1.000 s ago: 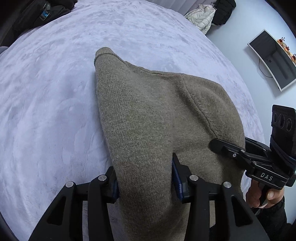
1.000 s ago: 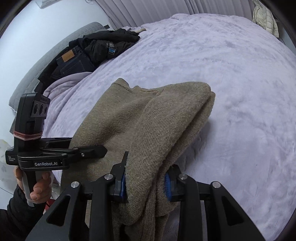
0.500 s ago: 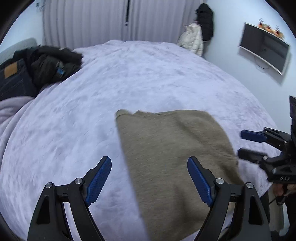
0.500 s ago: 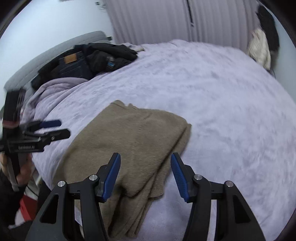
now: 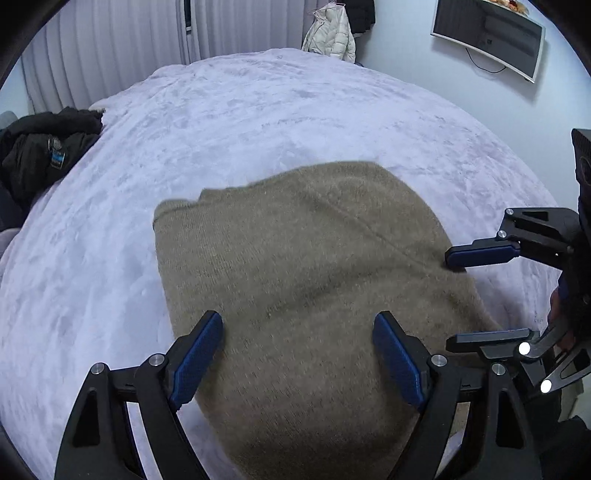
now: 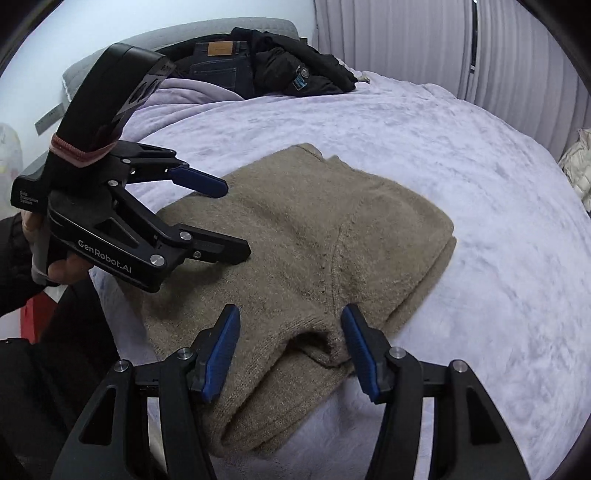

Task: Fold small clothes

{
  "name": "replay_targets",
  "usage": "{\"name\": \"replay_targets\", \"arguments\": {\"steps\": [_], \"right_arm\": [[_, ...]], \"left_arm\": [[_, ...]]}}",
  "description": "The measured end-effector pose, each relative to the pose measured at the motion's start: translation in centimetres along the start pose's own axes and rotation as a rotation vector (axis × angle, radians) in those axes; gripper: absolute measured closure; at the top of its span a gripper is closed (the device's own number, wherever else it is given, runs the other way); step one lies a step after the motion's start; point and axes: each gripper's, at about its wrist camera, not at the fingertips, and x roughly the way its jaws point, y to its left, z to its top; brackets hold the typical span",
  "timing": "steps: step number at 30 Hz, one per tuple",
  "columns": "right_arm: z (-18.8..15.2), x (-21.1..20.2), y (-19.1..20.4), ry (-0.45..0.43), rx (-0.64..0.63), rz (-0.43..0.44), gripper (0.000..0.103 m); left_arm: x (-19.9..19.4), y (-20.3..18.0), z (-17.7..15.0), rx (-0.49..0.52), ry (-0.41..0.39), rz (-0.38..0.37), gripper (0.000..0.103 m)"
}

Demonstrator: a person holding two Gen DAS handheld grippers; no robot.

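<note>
Lying folded on the lavender bed (image 5: 258,122), near edge: olive sweater (image 5: 306,266). Hovering above it, left tongs (image 5: 297,356) and right tongs (image 6: 288,349), both having just spread apart, gripping nothing.

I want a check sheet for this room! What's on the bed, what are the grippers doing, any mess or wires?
Surface: bed with pale purple fuzzy blanket.
Job's things: tan sweater, folded, lying flat near the bed's edge.
Clutter: dark clothes and jeans piled at the headboard.
Grippers: left gripper and right gripper both open over the sweater, jaws just opened, nothing pinched.
Cables: one hanging under the wall screen.
Surroundings: curtains, white jacket hanging.
</note>
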Motion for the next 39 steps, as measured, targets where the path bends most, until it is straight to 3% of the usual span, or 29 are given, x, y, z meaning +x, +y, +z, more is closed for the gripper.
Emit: {"name": "replay_targets", "arguments": {"steps": [2, 6, 9, 11, 13, 17, 20, 23, 28, 31, 36, 39], "right_arm": [[1.5, -0.5, -0.3, -0.024, -0.058, 0.011, 0.041], [4.9, 1.1, -2.6, 0.004, -0.142, 0.031, 0.041], [6.7, 4.2, -5.4, 0.084, -0.102, 0.113, 0.041], [6.9, 6.4, -7.1, 0.13, -0.082, 0.113, 0.041], [6.6, 7.6, -8.7, 0.137, -0.07, 0.129, 0.037], [6.8, 7.5, -10.5, 0.143, 0.007, 0.154, 0.033], [7.1, 5.2, -8.8, 0.111, -0.029, 0.103, 0.033], [6.6, 2.5, -5.9, 0.048, -0.122, 0.124, 0.033], [4.8, 1.7, -0.5, 0.046, -0.278, 0.085, 0.033], [2.0, 3.0, 0.0, 0.116, -0.311, 0.017, 0.033], [-1.4, 0.8, -0.1, 0.063, -0.278, -0.063, 0.032], [-2.8, -0.6, -0.5, 0.087, -0.251, -0.124, 0.031]], "left_arm": [[0.2, 0.5, 1.6, 0.027, -0.004, 0.04, 0.018], [4.2, 2.2, 3.8, 0.053, 0.084, 0.12, 0.018], [6.8, 3.7, 4.2, 0.02, 0.134, 0.11, 0.018], [7.4, 4.1, 4.3, 0.007, 0.139, 0.11, 0.012], [7.7, 4.2, 4.3, 0.007, 0.141, 0.134, 0.005], [7.2, 4.3, 4.3, 0.004, 0.141, 0.13, 0.005], [6.4, 4.0, 4.1, 0.01, 0.131, 0.163, 0.005], [5.7, 4.0, 3.9, 0.004, 0.124, 0.178, 0.005], [4.4, 4.1, 3.0, -0.038, 0.124, 0.191, 0.005], [3.3, 3.6, 1.7, -0.058, 0.122, 0.2, 0.005], [1.5, 2.5, -0.3, -0.089, 0.116, 0.236, 0.005], [-0.4, 1.2, -1.2, -0.1, 0.107, 0.279, 0.005]]}}
